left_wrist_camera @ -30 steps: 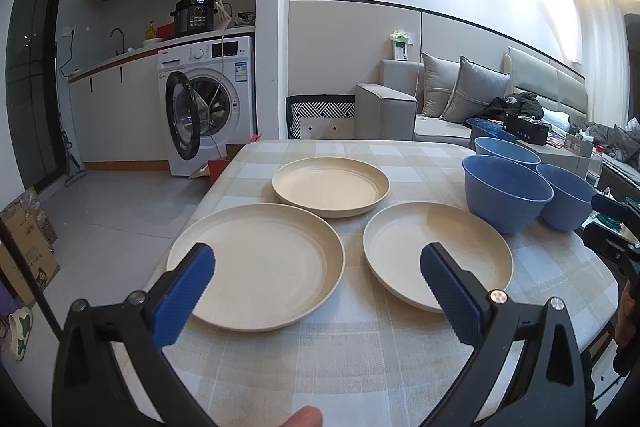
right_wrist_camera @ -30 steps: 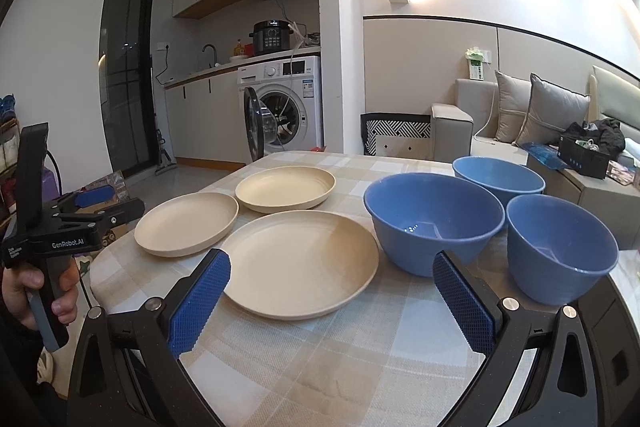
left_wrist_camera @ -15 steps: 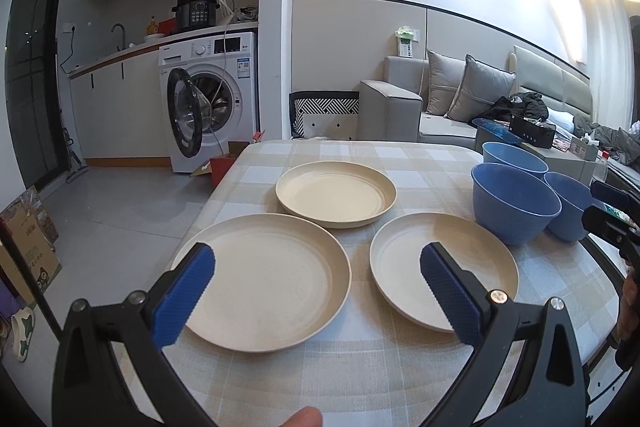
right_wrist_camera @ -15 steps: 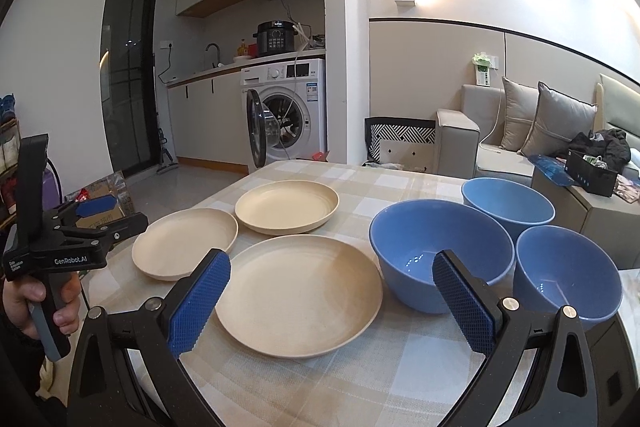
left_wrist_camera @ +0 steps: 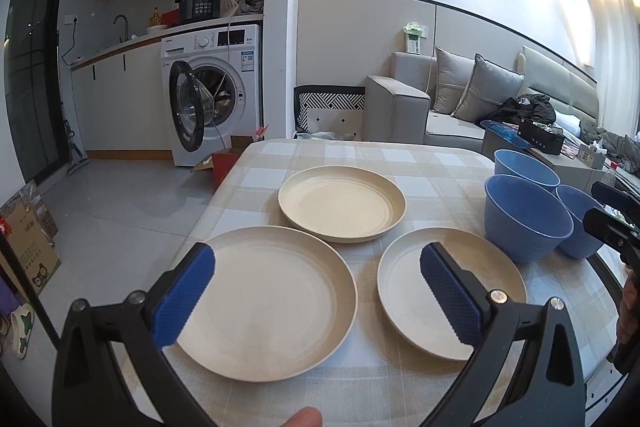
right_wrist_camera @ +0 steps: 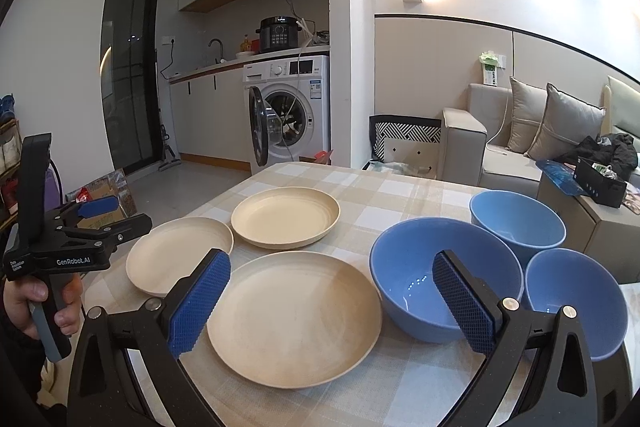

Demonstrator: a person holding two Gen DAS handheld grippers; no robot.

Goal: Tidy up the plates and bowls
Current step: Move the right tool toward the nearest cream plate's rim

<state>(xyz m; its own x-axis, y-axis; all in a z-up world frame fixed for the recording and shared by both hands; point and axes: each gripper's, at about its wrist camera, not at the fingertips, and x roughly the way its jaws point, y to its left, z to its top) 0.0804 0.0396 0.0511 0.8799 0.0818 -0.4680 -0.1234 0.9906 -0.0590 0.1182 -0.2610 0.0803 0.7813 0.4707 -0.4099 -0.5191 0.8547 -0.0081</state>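
Note:
Three cream plates lie on the checked table: a near-left plate (left_wrist_camera: 264,299), a far plate (left_wrist_camera: 342,207) and a near-right plate (left_wrist_camera: 440,291). Three blue bowls (left_wrist_camera: 524,219) stand clustered to their right. In the right wrist view the near-right plate (right_wrist_camera: 296,311) lies in front, with the closest blue bowl (right_wrist_camera: 416,287) beside it. My left gripper (left_wrist_camera: 316,291) hovers open above the near plates, holding nothing. My right gripper (right_wrist_camera: 332,303) is open too, over the plate and bowl, empty. The left gripper (right_wrist_camera: 96,223) also shows at the left edge, held by a hand.
The table (left_wrist_camera: 400,155) has its left edge close to the near-left plate. Beyond it stand a washing machine (left_wrist_camera: 212,95) with its door open, a red box (left_wrist_camera: 224,167) on the floor and a grey sofa (left_wrist_camera: 440,103).
Both grippers have pulled back and risen slightly, so plates and bowls sit lower and farther in both views. Both stay open. Nothing on the table has moved.

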